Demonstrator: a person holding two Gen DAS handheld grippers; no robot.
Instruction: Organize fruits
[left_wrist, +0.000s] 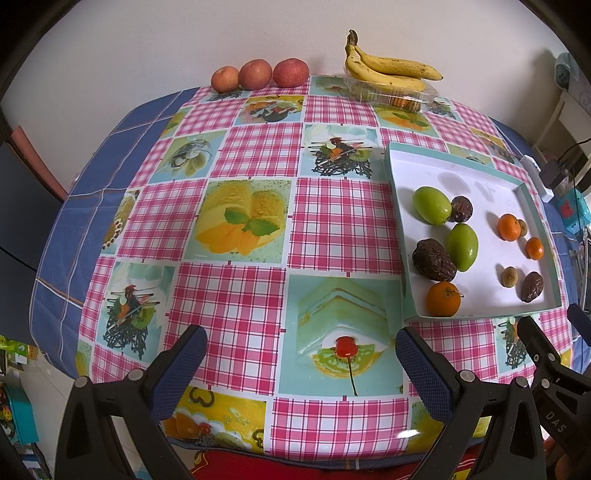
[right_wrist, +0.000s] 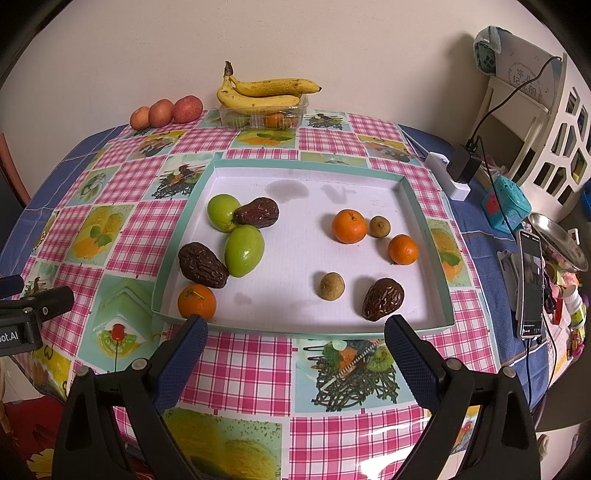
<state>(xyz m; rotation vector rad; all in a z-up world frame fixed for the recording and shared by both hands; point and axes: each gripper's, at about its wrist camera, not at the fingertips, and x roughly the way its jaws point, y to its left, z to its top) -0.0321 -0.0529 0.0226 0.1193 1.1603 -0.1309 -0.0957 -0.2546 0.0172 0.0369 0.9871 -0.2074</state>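
I see both tongs wide open and holding nothing. The left tongs (left_wrist: 301, 354) hang above the near edge of the table (left_wrist: 255, 206), over the checked cloth, and the tray (left_wrist: 394, 173) lies to their right. The right tongs (right_wrist: 295, 341) hang just in front of the near wall of the same tray (right_wrist: 295, 162), which is a shallow white box with a light green rim. The fruits are inside this tray in two loose groups. On the left side there are two green fruits (right_wrist: 244, 250) touching each other, one dark wrinkled date (right_wrist: 256, 211) leaning on the far green one, another date (right_wrist: 202, 264) touching the near green one, and a small orange (right_wrist: 196, 301) in the near left corner, just beside the wall. On the right side I see one orange (right_wrist: 349, 226) with a small brown round fruit (right_wrist: 379, 226) close beside it, a second orange (right_wrist: 402, 250) near the right wall, another brown round fruit (right_wrist: 331, 286) and a third date (right_wrist: 383, 298) toward the near wall. At the far edge of the table, by the wall of the room, three apples (right_wrist: 166, 110) stand in a row, and two bananas (right_wrist: 266, 92) rest on top of a clear plastic container (right_wrist: 264, 116) with some fruit inside. A phone (right_wrist: 530, 284) stands at the right side of the table.
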